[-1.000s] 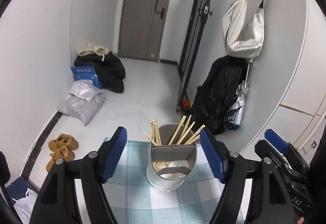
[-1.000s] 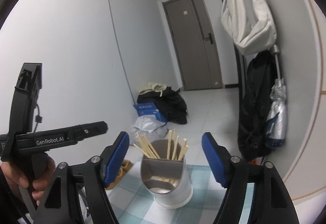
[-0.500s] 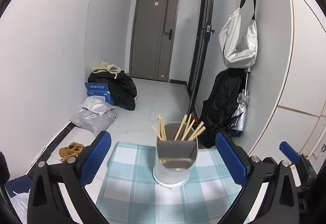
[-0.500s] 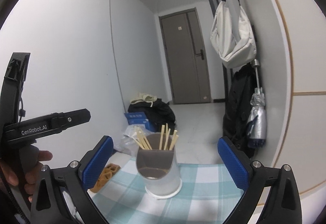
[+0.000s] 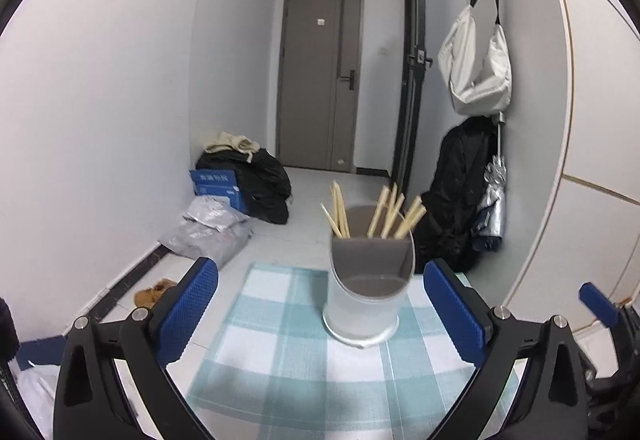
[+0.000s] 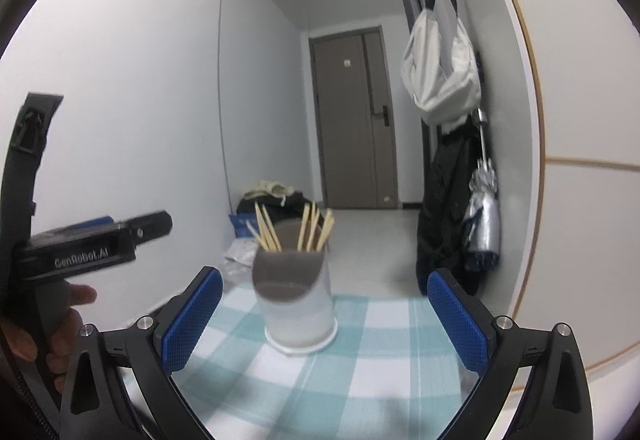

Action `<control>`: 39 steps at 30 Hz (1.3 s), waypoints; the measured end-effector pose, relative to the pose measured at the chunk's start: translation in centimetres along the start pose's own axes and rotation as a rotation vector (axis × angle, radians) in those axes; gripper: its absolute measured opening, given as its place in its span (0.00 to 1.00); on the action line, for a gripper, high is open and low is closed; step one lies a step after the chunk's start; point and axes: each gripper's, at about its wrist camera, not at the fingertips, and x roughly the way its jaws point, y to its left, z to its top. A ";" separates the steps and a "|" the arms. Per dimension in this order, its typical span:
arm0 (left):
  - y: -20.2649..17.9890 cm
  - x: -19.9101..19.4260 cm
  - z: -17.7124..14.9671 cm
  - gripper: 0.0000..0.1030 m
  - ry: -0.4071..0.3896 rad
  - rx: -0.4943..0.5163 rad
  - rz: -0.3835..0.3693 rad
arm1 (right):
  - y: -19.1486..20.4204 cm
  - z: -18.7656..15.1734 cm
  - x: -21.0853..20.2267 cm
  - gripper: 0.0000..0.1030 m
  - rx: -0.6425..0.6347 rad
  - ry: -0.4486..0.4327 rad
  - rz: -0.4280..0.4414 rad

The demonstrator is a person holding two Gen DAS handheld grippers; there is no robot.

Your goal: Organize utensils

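A white utensil holder [image 5: 366, 304] with a grey inner divider stands upright on the teal checked cloth [image 5: 280, 356]. Several wooden chopsticks [image 5: 380, 214] stick up from its back compartment; the front compartment looks empty. My left gripper [image 5: 320, 314] is open and empty, its blue pads on either side of the holder and nearer than it. In the right wrist view the holder [image 6: 296, 304] with chopsticks [image 6: 292, 228] stands ahead. My right gripper [image 6: 324, 320] is open and empty. The left gripper's body [image 6: 84, 252] shows at the left, held by a hand.
The checked cloth [image 6: 360, 352] covers a small table that ends just behind the holder. Beyond are a tiled floor, black bags and a blue box [image 5: 218, 186], grey parcels [image 5: 208, 230], slippers [image 5: 154, 290], a grey door, and hanging bags and a jacket [image 5: 460, 200] on the right wall.
Both grippers have opened wider and pulled back and up from the holder, which now looks smaller and further off. The holder and chopsticks have not moved.
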 end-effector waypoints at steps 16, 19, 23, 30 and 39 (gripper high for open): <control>0.2 1.2 -2.0 0.97 0.073 0.016 -0.010 | -0.8 -2.0 0.5 1.00 0.052 0.028 -0.025; 0.3 1.1 -2.1 0.97 0.073 0.018 -0.004 | -0.8 -2.0 0.6 1.00 0.055 0.031 -0.032; 0.5 1.0 -2.0 0.97 0.071 0.008 0.004 | -1.1 -2.0 0.8 1.00 0.071 0.037 -0.036; 0.8 1.3 -1.9 0.97 0.079 -0.009 0.001 | -0.9 -2.2 0.9 1.00 0.069 0.043 -0.037; 0.7 1.6 -2.1 0.97 0.099 -0.014 -0.013 | -0.8 -2.3 0.9 1.00 0.060 0.052 -0.029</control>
